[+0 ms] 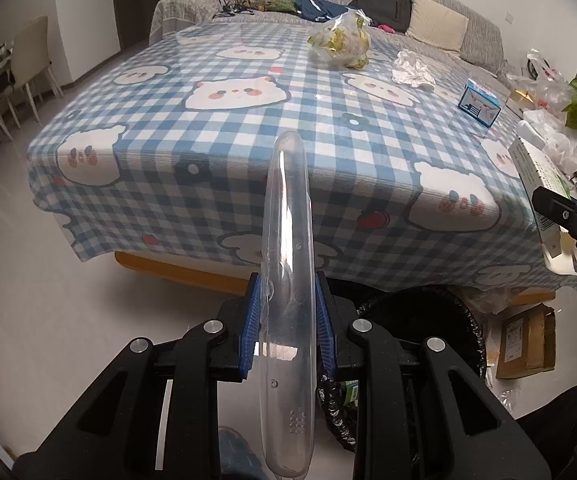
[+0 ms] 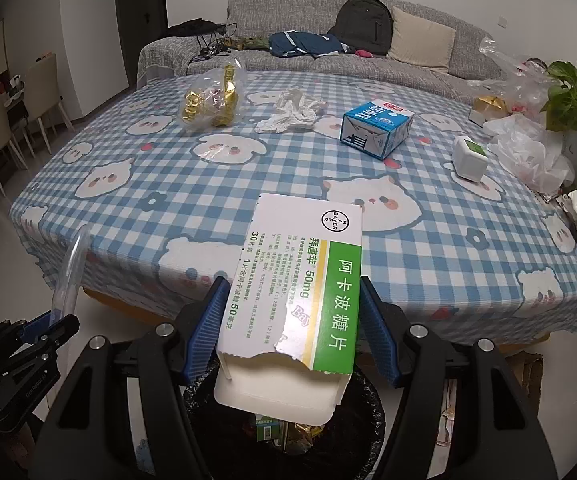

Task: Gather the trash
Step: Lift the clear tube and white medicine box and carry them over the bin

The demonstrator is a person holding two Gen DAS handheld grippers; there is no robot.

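Both grippers (image 1: 288, 320) (image 2: 292, 328) clamped — clear tray (image 1: 286, 300), medicine box (image 2: 296, 292).

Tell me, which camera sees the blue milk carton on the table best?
The right wrist view: the blue milk carton sits near the middle there, with its top and front showing. In the left wrist view, the carton is small, squeezed and bent near the right edge.

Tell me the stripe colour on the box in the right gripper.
Green, with a thin yellow line beside it on the white medicine box; right wrist view.
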